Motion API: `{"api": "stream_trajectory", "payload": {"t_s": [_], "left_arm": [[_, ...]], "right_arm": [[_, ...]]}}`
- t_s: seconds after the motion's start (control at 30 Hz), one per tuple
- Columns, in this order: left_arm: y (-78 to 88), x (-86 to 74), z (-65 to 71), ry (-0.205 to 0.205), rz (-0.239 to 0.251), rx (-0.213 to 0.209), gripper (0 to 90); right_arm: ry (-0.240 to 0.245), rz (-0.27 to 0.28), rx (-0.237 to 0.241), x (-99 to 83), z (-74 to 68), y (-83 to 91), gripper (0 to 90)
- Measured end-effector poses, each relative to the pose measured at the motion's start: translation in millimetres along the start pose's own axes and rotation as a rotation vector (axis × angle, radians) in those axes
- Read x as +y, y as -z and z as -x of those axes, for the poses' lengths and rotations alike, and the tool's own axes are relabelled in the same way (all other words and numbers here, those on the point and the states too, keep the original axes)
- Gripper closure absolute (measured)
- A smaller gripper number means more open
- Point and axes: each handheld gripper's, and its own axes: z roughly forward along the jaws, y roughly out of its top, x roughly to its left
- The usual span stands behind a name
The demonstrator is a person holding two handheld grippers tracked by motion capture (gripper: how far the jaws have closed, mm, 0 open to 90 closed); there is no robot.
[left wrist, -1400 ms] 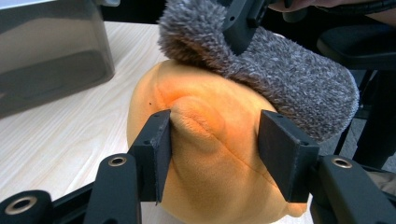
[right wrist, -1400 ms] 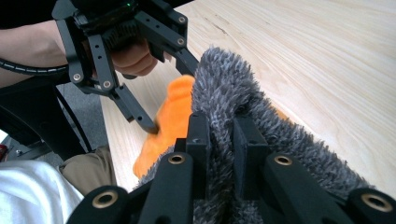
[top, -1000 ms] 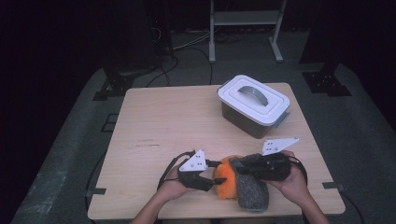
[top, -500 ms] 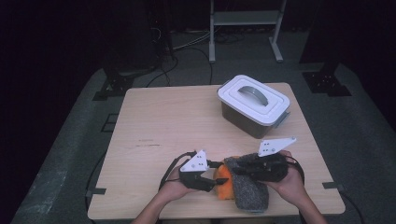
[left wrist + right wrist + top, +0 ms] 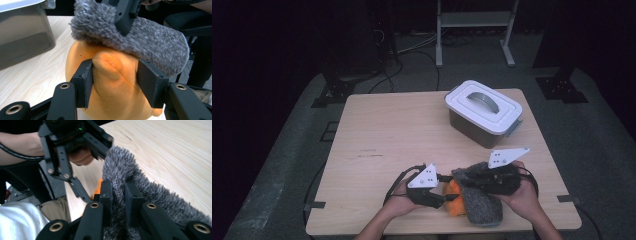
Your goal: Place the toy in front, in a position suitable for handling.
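- Left gripper [image 5: 115, 75] has been closing its jaws and pinches a fold of the orange cloth [image 5: 112, 100].
- Right gripper [image 5: 117, 192] is clamped on the grey fuzzy cloth [image 5: 125, 167], which lies over the orange one.
- Both work at the table's near edge [image 5: 362, 230]; open tabletop lies beyond them, up to the lidded box [image 5: 484, 112].

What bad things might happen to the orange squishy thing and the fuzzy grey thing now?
The left gripper pinches only a fold of the orange soft thing, so it might slip free if tugged. The right gripper grips just the edge of the fuzzy grey cover, which may pull loose. Both sit near the table's front edge, so a dropped piece might fall off.
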Motion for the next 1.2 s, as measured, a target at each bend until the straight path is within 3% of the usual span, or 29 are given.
{"api": "stream_trajectory", "payload": {"t_s": [0.1, 0.33, 0.47, 0.77, 1.0, 1.1, 1.2], "left_arm": [[0.3, 0.0, 0.4, -0.002, -0.004, 0.007, 47.7], [1.8, -2.3, -4.0, 0.017, -0.008, 0.019, 49.1], [3.3, -5.0, -8.3, 0.04, -0.014, 0.032, 49.4], [11.0, -16.0, -24.9, 0.152, -0.023, 0.097, 48.8], [12.5, -11.9, -23.7, 0.159, 0.021, 0.094, 43.0], [10.1, -10.7, -21.4, 0.142, 0.013, 0.102, 43.7], [8.3, -11.7, -22.0, 0.15, 0.005, 0.115, 45.9]], "right_arm": [[0.009, -0.01, -0.004, 1.1, -1.4, -2.3, 77.8], [-0.036, 0.006, -0.033, -8.1, 13.1, 4.5, 77.8], [-0.045, 0.001, -0.046, -10.4, 14.2, 6.0, 77.8], [-0.007, -0.036, -0.003, -7.9, -0.7, -5.5, 77.6], [-0.037, -0.029, -0.038, -15.2, 13.5, -7.2, 77.6], [-0.063, -0.008, -0.05, -18.1, 19.7, -2.8, 77.5], [-0.069, -0.002, -0.055, -18.3, 19.1, -1.8, 77.4]]}}
